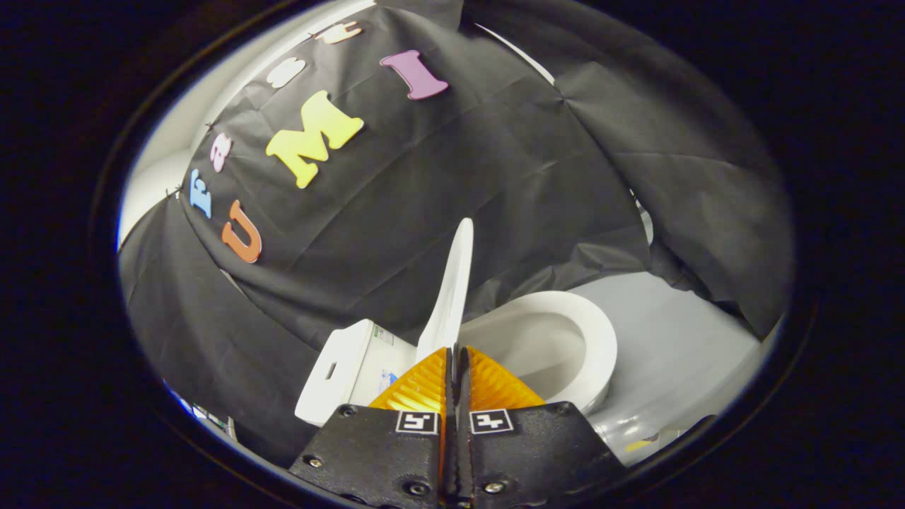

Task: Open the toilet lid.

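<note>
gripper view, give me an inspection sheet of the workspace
surface: pale grey floor around the toilet, glossy
job's things: toilet lid raised, standing near upright on edge; seat ring down, bowl open; tank behind the lid
clutter: small yellowish item on the floor beside the toilet, too small to identify
gripper: gripper fingers closed together, tips at the lid's lower edge; whether they pinch it cannot be told
cables: nothing seen
surroundings: black cloth wall draped behind the toilet
</note>
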Motion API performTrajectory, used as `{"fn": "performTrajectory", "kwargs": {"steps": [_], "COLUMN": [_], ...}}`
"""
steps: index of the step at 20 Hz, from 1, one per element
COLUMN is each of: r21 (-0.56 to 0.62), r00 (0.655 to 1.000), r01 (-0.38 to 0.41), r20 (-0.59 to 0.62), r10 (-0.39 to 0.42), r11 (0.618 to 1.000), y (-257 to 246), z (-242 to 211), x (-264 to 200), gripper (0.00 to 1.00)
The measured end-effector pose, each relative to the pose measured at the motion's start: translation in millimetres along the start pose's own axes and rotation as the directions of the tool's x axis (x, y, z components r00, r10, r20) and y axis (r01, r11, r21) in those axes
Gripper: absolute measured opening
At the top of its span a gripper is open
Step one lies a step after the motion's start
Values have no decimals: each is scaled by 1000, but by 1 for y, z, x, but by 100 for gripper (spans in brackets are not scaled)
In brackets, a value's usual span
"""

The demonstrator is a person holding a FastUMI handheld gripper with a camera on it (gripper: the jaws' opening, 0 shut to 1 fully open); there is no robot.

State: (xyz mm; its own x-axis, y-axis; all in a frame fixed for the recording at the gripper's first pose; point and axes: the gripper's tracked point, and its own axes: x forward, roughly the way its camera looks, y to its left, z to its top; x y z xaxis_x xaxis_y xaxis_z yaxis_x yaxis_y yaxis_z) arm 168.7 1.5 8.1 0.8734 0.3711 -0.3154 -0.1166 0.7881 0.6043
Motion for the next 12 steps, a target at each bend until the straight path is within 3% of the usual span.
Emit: {"fn": "performTrajectory", "kwargs": {"steps": [12], "r21": [-154], "r00": [998], "r01": [28], "r20": [53], "r10": [-20], "r11": [988], "y": [62], "z": [3], "x": [-4], "gripper": [4]}}
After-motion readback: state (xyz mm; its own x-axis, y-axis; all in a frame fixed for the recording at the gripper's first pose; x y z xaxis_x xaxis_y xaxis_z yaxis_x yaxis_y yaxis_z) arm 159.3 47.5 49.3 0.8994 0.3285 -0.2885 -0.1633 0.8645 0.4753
